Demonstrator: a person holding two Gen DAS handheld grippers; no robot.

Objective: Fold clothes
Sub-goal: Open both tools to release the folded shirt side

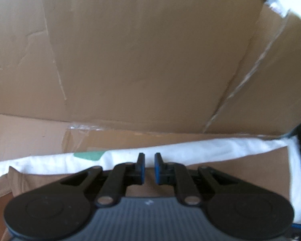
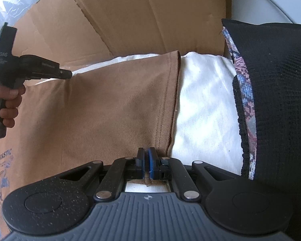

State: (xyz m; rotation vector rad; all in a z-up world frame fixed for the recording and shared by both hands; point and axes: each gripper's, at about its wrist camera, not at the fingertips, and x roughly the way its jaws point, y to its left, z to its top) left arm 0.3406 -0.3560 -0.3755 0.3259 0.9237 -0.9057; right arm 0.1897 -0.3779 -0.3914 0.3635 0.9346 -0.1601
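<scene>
Right gripper (image 2: 146,161), jaws nearly together, pinches the hem of a brown shirt (image 2: 102,108) that spreads ahead over a white cloth (image 2: 204,104). Left gripper (image 1: 149,167), jaws narrowly apart and empty, hovers just before the white cloth's edge on cardboard (image 1: 140,60).

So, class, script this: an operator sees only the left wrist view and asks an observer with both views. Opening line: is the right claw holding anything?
Observer: Yes. The right claw is shut on the stitched hem of a tan shirt.
Operator: What's beyond that hem?
Observer: A black textured fabric, on the far side of the white cloth.
Operator: Any print on the shirt?
Observer: Yes, a printed graphic at the picture's left edge.
</scene>
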